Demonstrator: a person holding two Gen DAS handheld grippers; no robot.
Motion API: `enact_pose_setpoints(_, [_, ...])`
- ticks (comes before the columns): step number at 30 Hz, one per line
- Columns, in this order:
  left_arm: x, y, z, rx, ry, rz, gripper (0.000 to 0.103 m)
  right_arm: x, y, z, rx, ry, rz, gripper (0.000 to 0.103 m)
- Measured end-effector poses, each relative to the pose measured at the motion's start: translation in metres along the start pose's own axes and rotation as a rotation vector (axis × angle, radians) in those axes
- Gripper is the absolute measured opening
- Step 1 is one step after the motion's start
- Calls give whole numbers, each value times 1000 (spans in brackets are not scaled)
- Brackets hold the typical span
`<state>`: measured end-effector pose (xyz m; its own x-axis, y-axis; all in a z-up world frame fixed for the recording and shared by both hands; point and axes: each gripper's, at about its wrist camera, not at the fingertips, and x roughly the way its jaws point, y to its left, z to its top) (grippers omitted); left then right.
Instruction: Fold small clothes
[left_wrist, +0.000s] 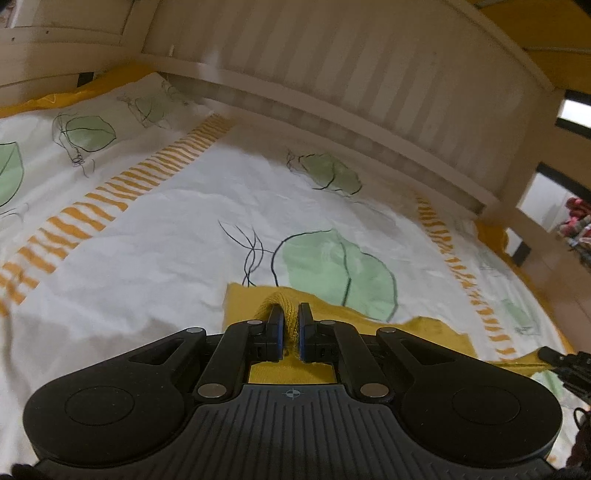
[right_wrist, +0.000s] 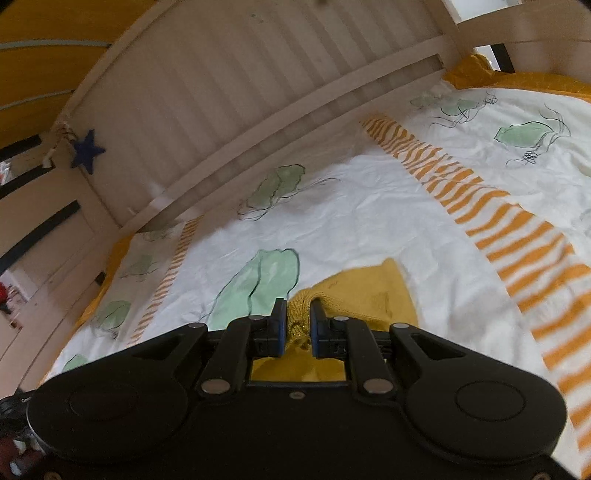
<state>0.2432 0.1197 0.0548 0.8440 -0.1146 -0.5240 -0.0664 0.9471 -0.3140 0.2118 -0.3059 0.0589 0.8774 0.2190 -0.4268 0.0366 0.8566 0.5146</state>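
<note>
Yellow garment (left_wrist: 255, 299) pinched by left claw (left_wrist: 291, 314) and right claw (right_wrist: 298, 308) over bedsheet (left_wrist: 166, 229).

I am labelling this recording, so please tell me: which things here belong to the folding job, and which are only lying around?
Belong to the job:
- yellow garment
- left gripper, shut on its knit edge
- right gripper, also shut on it

Only lying around:
- leaf-printed bedsheet beneath
- slatted bed rail
- blue star on the rail
</note>
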Motion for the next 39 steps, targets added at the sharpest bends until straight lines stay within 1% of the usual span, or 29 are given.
enact_pose_setpoints(5, [49,3,5,-8,33,19,7,50,-12,11,10,15,-48,21])
enact_pose_setpoints(10, [91,11,1,-24,62,67,7,97,-26,10,22,51,-88,21])
enact_pose_setpoints(13, [115,17,-3,-27,103,82,7,117,-32,9,15,72,-105,21])
enact_pose_setpoints(15, [125,20,-4,-18,108,94,9,128,-35,8,11,88,-112,22])
enact_pose_setpoints(16, [128,22,-4,-16,106,94,9,132,-37,7,10,95,-113,25])
enact_pose_setpoints(17, [131,25,-4,-16,112,90,13,135,-38,6,8,95,-120,30])
enact_pose_setpoints(18, [132,26,-3,-19,122,85,27,137,-39,5,2,89,-133,31])
enact_pose_setpoints(19, [132,27,-1,-22,125,86,34,138,-40,5,-5,82,-143,33])
enact_pose_setpoints(20, [128,29,-1,-20,108,95,39,138,-41,5,-15,71,-155,45])
enact_pose_setpoints(21, [124,28,1,-12,86,103,39,136,-41,7,-23,57,-164,61])
enact_pose_setpoints(23, [115,25,4,18,50,118,39,130,-38,9,-48,22,-170,73])
enact_pose_setpoints(24, [111,21,6,38,38,119,40,127,-35,11,-68,7,-168,73])
enact_pose_setpoints(26, [103,14,5,76,30,108,40,123,-26,12,-120,5,-169,73])
enact_pose_setpoints(28, [98,4,-1,121,52,77,40,122,-13,9,-195,13,-167,73])
enact_pose_setpoints(30, [98,-6,-11,178,94,44,40,122,2,3,-275,34,-154,73])
enact_pose_setpoints(35, [102,-28,-37,330,180,-11,40,122,38,-21,-482,111,-86,71])
enact_pose_setpoints(37, [103,-31,-46,376,207,-34,40,122,47,-30,-532,150,-48,70])
enact_pose_setpoints(39, [106,-31,-54,410,222,-39,40,126,49,-35,-535,202,-17,69])
